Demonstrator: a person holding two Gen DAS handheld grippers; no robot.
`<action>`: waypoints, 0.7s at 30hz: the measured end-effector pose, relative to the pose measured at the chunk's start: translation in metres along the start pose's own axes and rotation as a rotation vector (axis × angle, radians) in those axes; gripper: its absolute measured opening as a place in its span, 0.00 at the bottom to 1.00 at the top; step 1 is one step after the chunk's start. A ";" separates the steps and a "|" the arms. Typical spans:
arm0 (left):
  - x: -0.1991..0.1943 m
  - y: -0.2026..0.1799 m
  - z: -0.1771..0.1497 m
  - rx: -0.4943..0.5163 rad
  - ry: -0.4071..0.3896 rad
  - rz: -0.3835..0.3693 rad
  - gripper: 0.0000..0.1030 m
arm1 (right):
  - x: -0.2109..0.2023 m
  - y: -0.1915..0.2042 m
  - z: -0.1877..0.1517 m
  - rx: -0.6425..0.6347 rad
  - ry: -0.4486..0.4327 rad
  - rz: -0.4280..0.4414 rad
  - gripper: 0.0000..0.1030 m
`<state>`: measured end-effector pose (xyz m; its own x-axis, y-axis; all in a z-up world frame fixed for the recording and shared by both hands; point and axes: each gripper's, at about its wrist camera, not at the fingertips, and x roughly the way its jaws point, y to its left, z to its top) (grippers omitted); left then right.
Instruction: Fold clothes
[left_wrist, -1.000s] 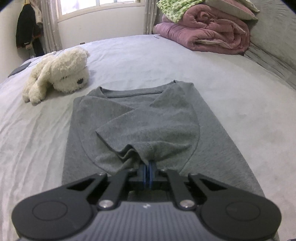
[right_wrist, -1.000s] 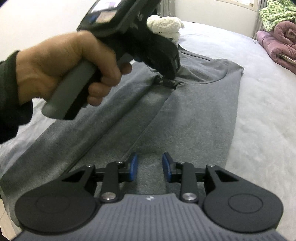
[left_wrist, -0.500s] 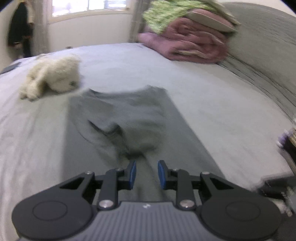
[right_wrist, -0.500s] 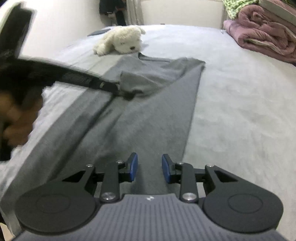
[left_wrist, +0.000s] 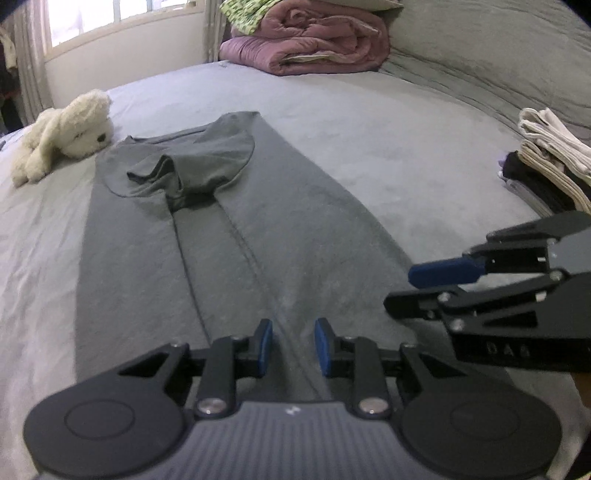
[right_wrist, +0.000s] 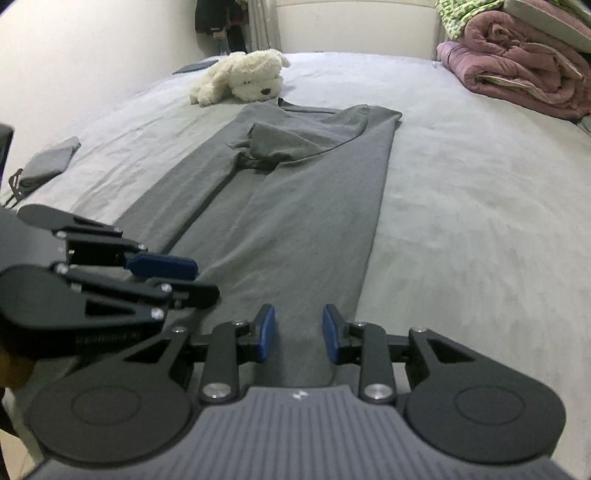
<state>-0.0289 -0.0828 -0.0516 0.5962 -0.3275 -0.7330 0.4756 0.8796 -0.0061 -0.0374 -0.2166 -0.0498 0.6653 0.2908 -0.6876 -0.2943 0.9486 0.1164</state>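
A grey T-shirt (left_wrist: 236, 229) lies lengthwise on the bed, both sides folded in to a long strip, sleeves bunched near the collar. In the right wrist view the same T-shirt (right_wrist: 295, 206) stretches away toward the collar. My left gripper (left_wrist: 293, 347) is open just above the shirt's near hem, with nothing between its fingers. My right gripper (right_wrist: 298, 334) is also open over the hem's right part, holding nothing. Each gripper shows in the other's view: the right gripper (left_wrist: 447, 273) at the right side, the left gripper (right_wrist: 166, 267) at the left.
A white plush dog (left_wrist: 62, 136) lies beside the collar. Folded pink quilts (left_wrist: 314, 44) sit at the far end. A stack of folded clothes (left_wrist: 546, 166) lies on the right. A small grey folded item (right_wrist: 48, 166) rests near the bed's left edge.
My left gripper let go of the folded sleeve and drew back from the collar area to the near hem. Both grippers now sit side by side at the hem.
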 end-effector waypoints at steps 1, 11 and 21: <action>-0.007 -0.003 -0.002 0.012 -0.011 -0.005 0.25 | -0.004 0.002 -0.003 0.002 -0.008 0.002 0.33; -0.018 -0.026 -0.033 0.056 0.020 -0.020 0.24 | -0.023 0.026 -0.038 0.052 0.040 -0.004 0.33; -0.079 -0.014 -0.063 0.036 0.023 0.017 0.27 | -0.062 0.040 -0.068 0.086 0.047 -0.040 0.33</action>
<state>-0.1232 -0.0471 -0.0371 0.5897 -0.3045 -0.7480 0.4891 0.8717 0.0308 -0.1371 -0.2057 -0.0515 0.6417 0.2486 -0.7256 -0.2072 0.9670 0.1481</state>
